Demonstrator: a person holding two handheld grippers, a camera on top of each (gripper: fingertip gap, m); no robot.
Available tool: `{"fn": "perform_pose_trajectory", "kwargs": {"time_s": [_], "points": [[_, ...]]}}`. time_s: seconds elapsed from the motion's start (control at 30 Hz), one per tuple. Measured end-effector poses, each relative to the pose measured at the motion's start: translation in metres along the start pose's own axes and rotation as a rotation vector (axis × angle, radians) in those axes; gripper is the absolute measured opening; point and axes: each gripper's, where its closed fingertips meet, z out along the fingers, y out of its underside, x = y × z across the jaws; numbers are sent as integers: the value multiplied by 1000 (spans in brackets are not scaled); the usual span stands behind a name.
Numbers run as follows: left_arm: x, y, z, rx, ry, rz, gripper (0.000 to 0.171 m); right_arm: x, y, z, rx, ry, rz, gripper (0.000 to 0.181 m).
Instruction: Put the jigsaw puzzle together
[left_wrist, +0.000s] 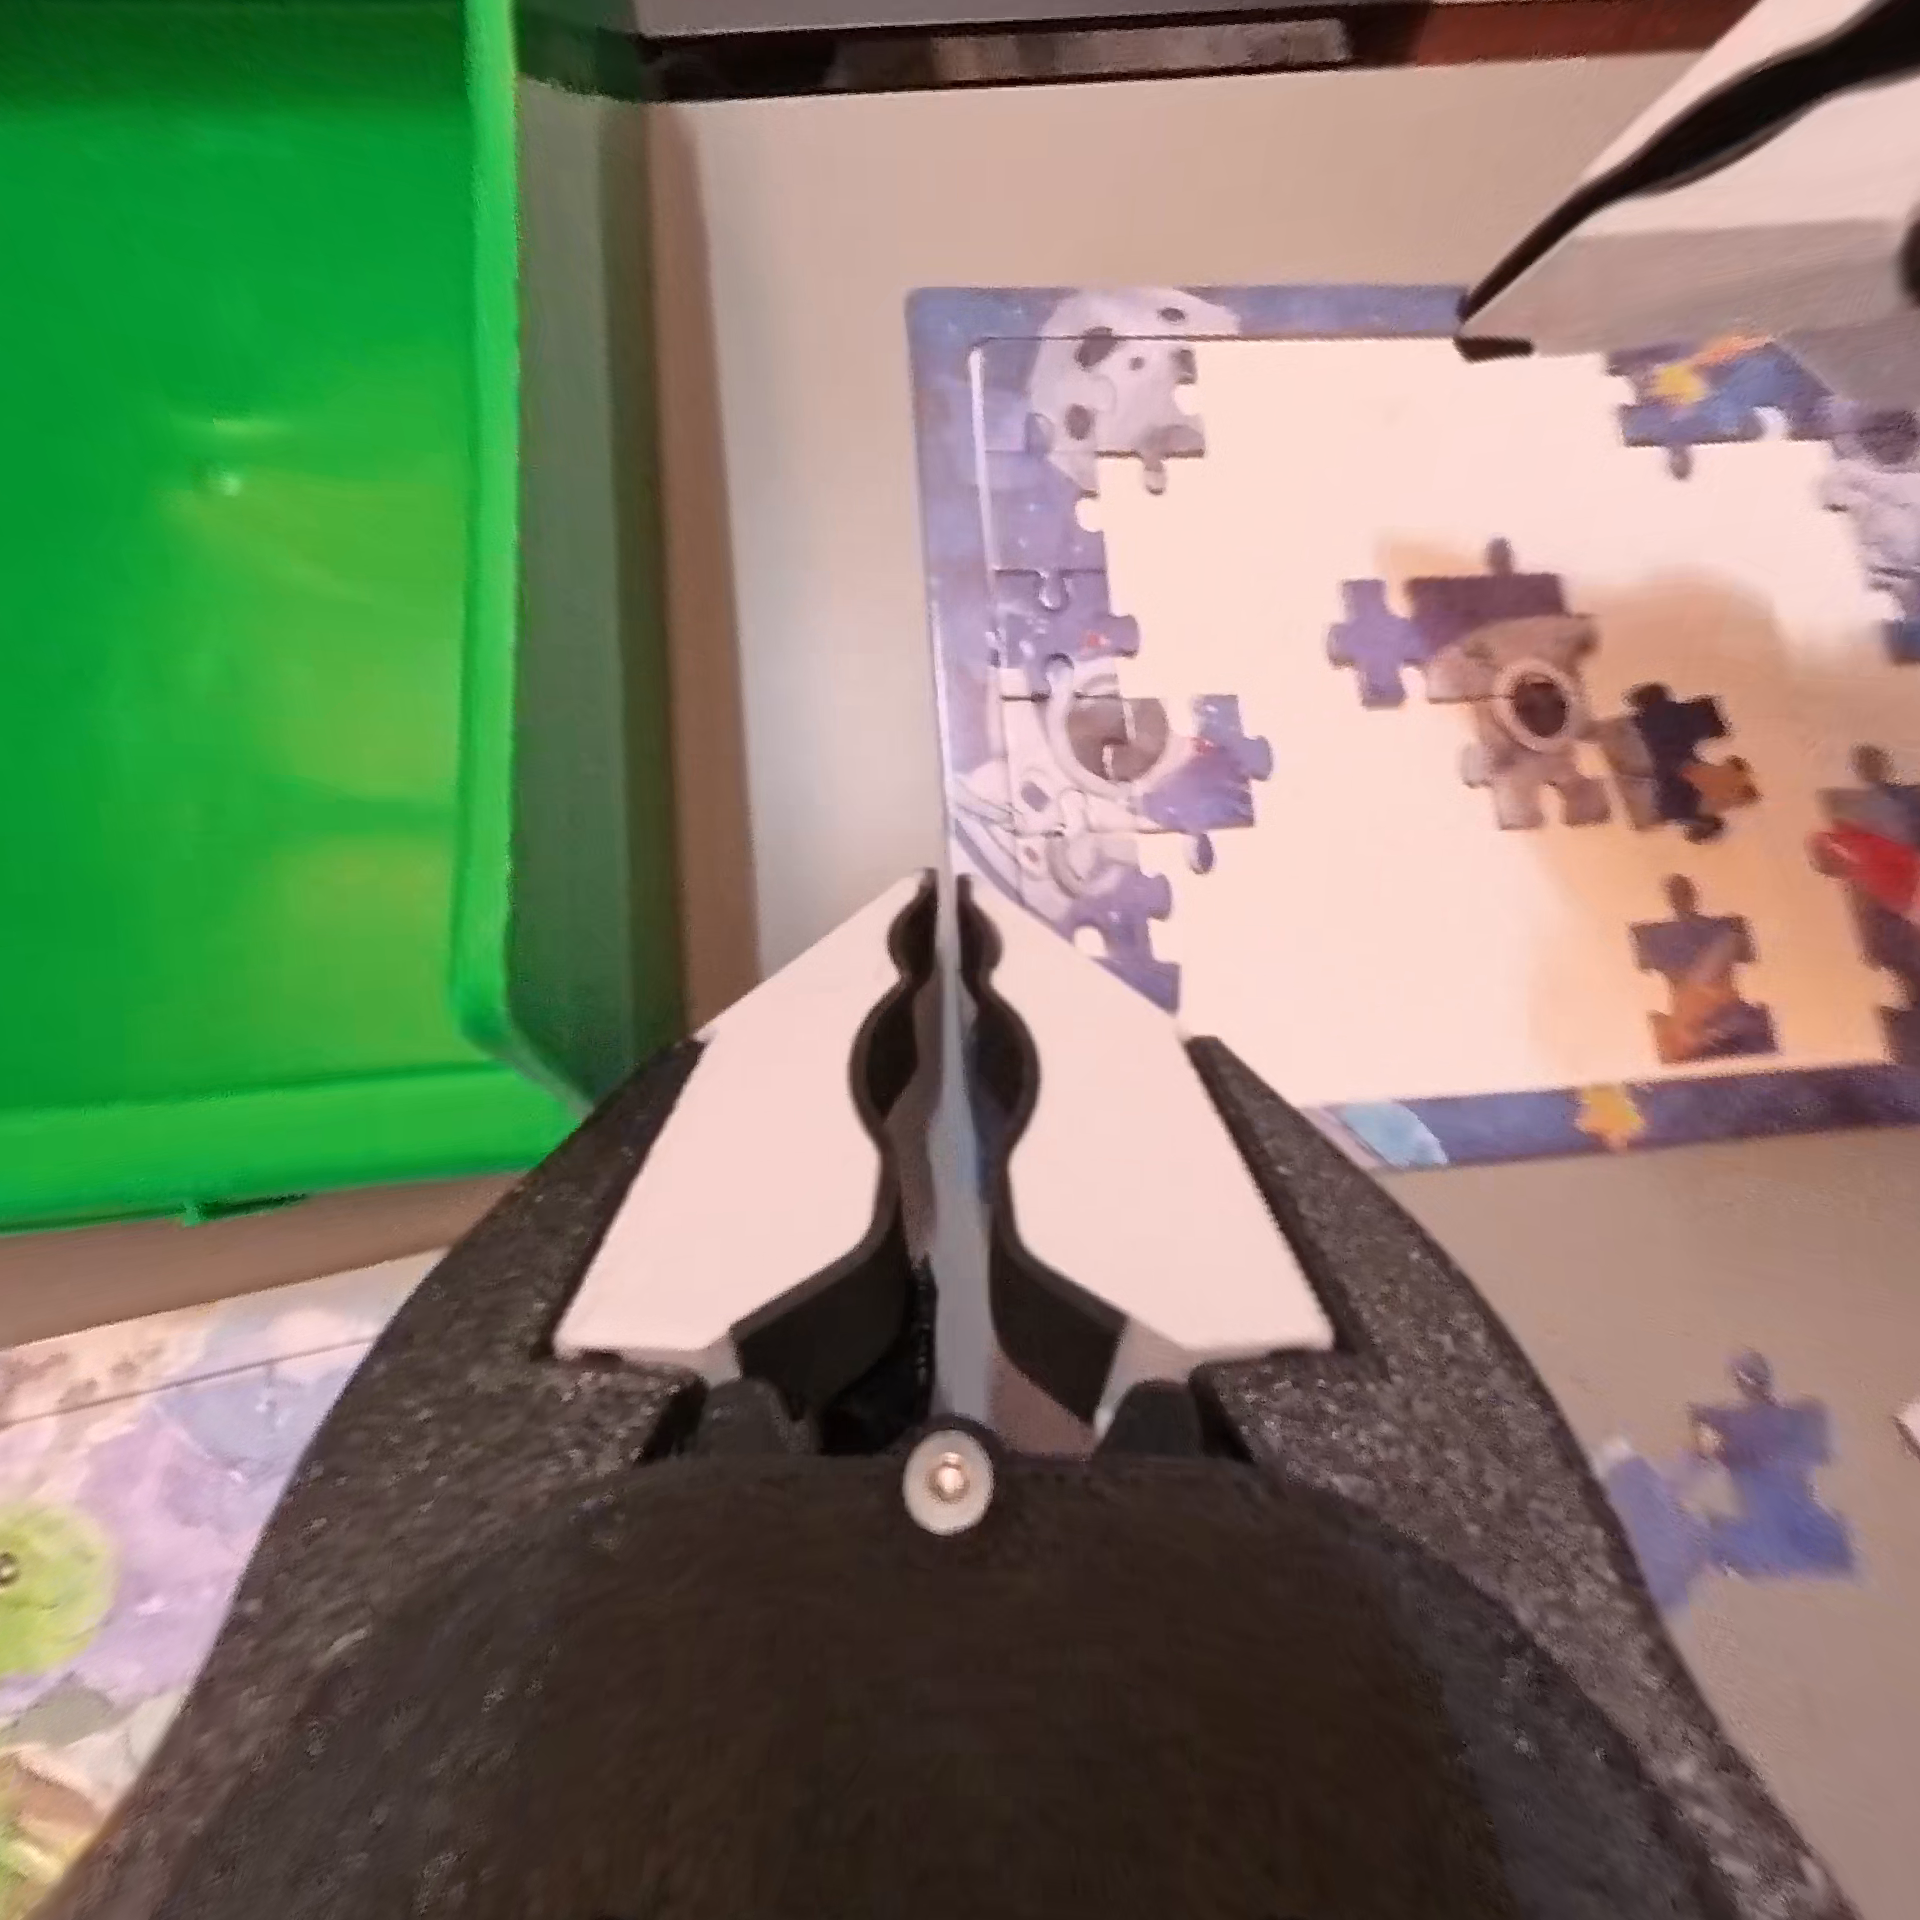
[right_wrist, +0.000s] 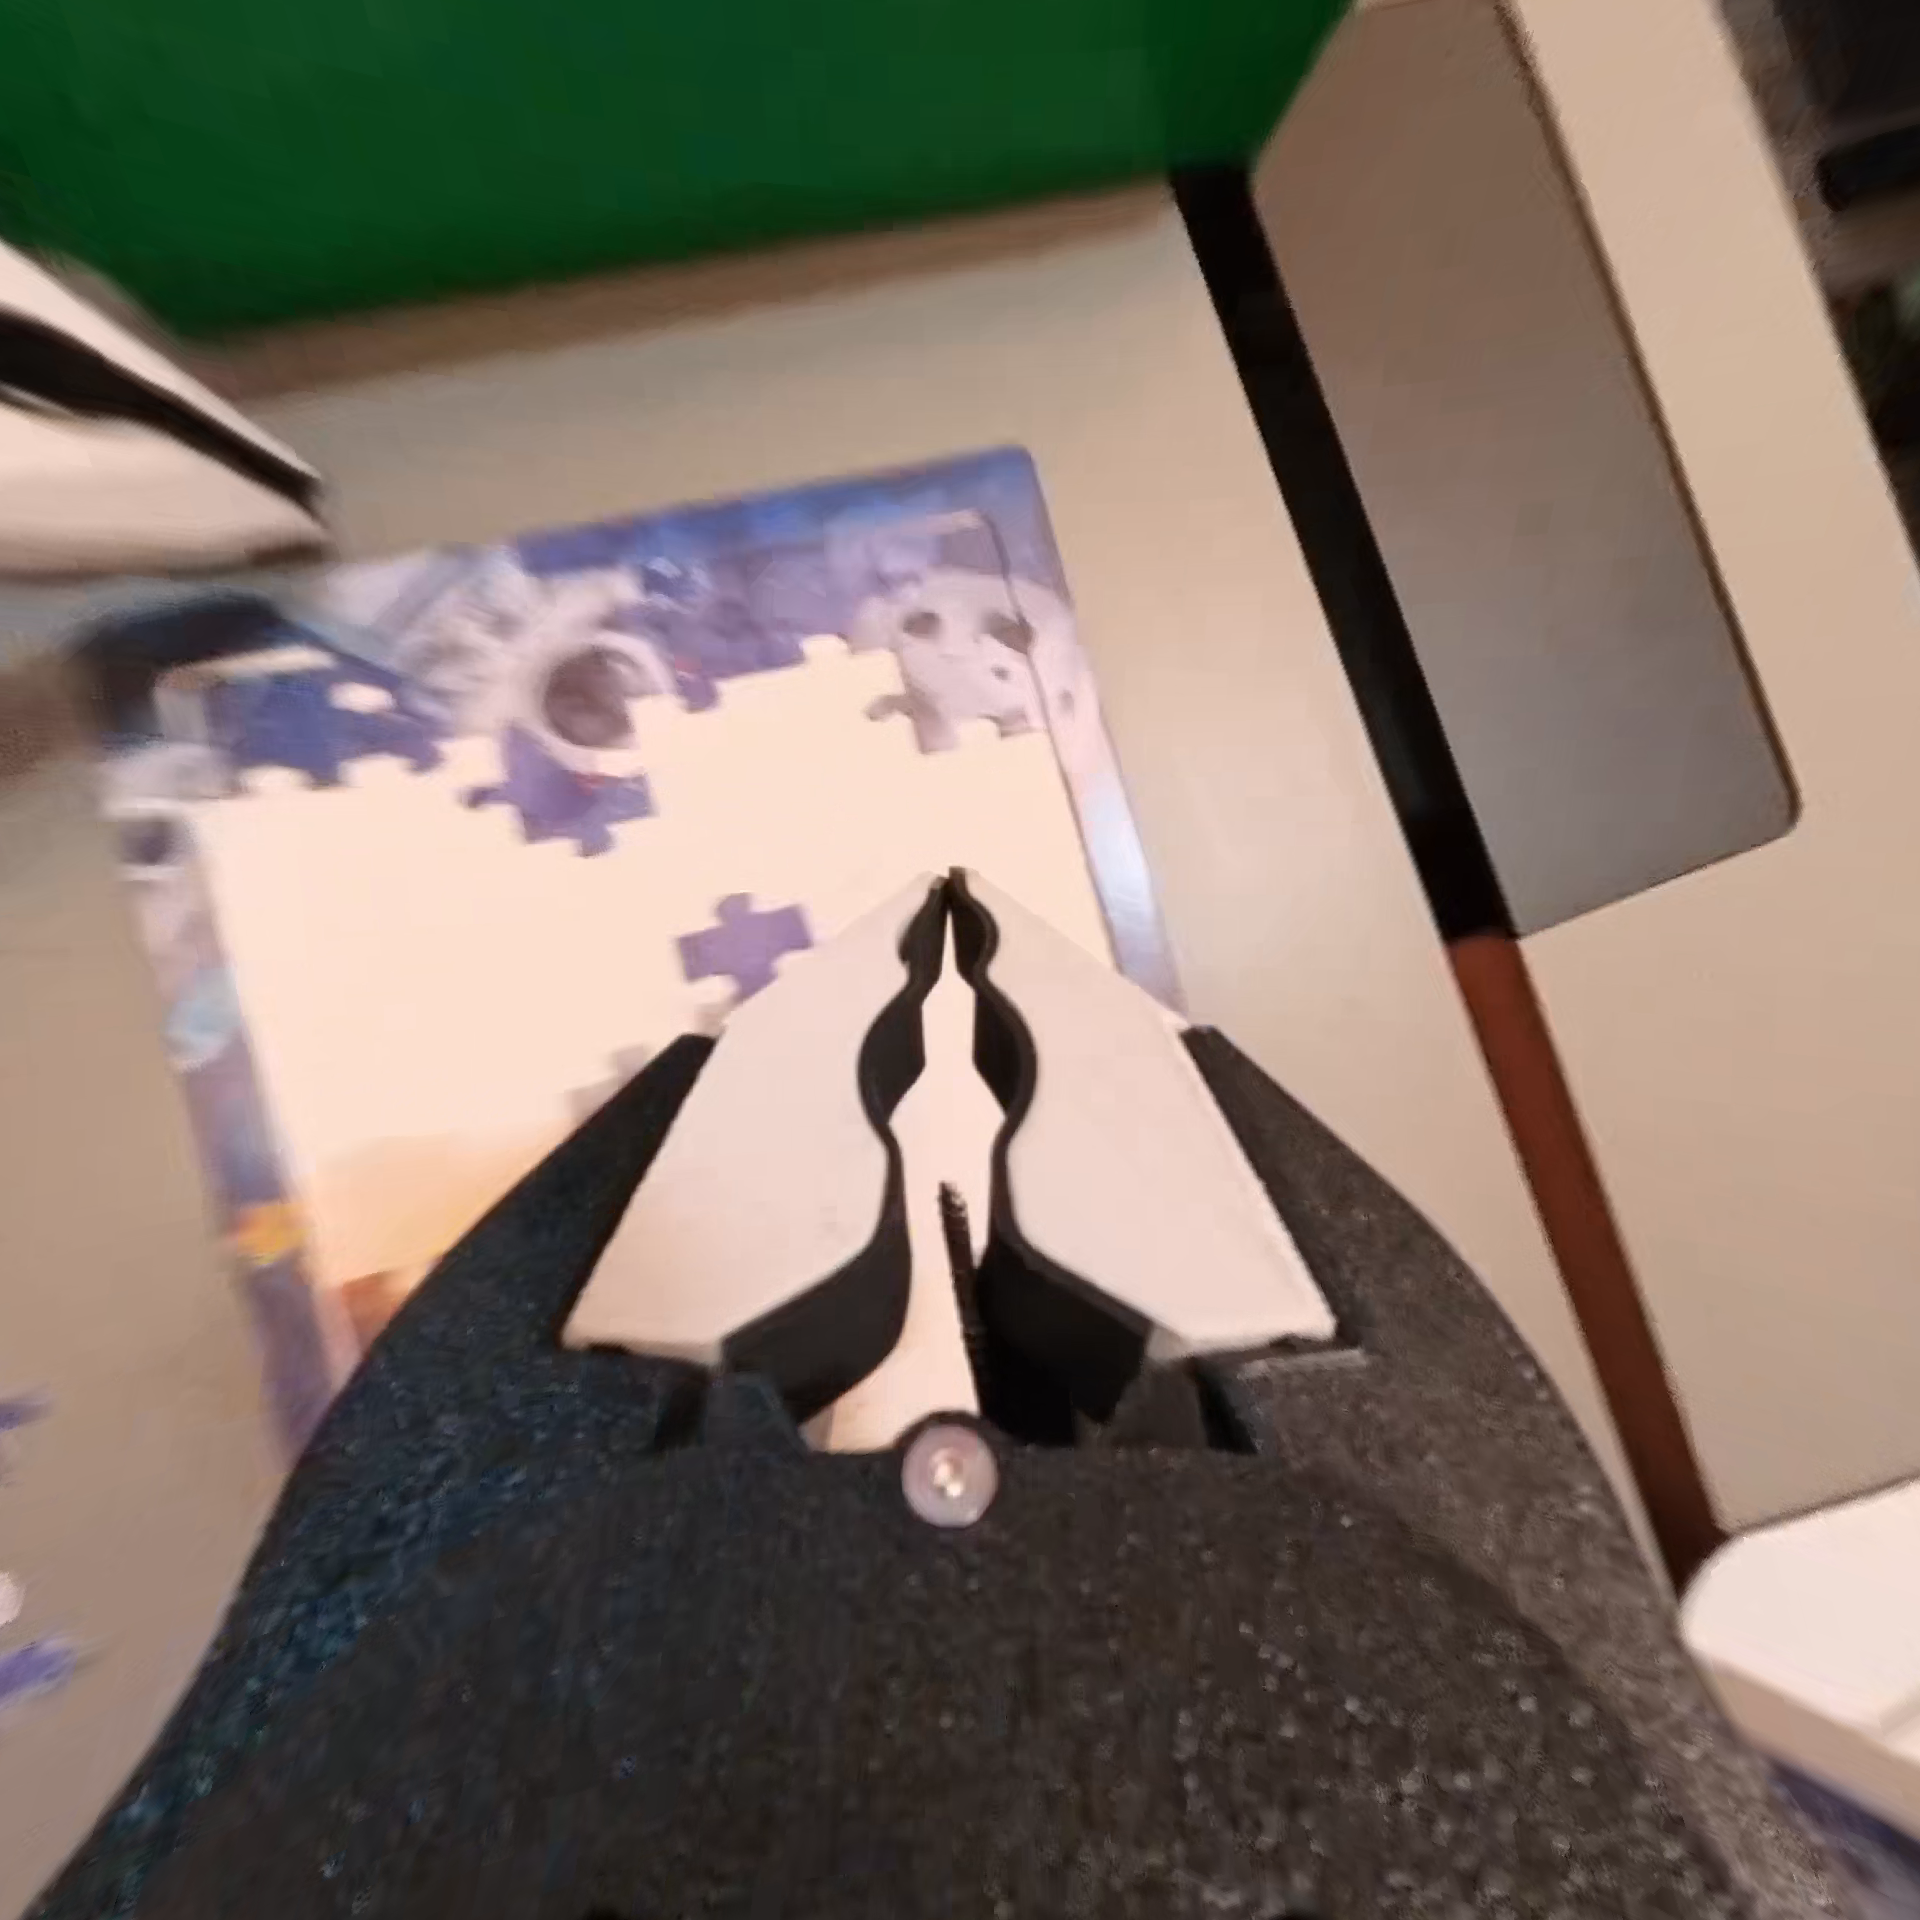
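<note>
I read both sets of jaws as closed and empty. The left gripper (left_wrist: 945, 883) hangs over the near-left corner of the puzzle tray (left_wrist: 1143, 307), which lies flat on the bench (left_wrist: 1558, 1247), long axis running right. My right gripper (right_wrist: 951, 881) hovers above the tray, a loose piece (right_wrist: 743, 940) just left of its tips. Only the left wrist view shows the spare piece (left_wrist: 1756, 1486) off the tray; the left gripper is nearer it.

Each gripper, left (left_wrist: 943, 883) and right (right_wrist: 951, 881), has a grainy black foam-like body carrying two white wedge-shaped fingers lined with wavy black pads. A silver screw in a pale washer (left_wrist: 945, 1494) sits at the base between the fingers. On the right gripper a dark threaded screw shaft (right_wrist: 954, 1262) shows between the fingers.
</note>
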Motion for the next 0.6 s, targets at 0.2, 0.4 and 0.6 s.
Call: {"fn": "perform_pose_trajectory", "kwargs": {"time_s": [0.2,0.4,0.6], "points": [[-11,-9,22,18,-175,111,0,15,-21,44,51,77,-21,0],[-7,-5,27,10,-133,105,0,11,-21,59,53,80,3,0],[-7,-5,27,16,-126,110,0,13,-25,62,45,82,1,0]]}}
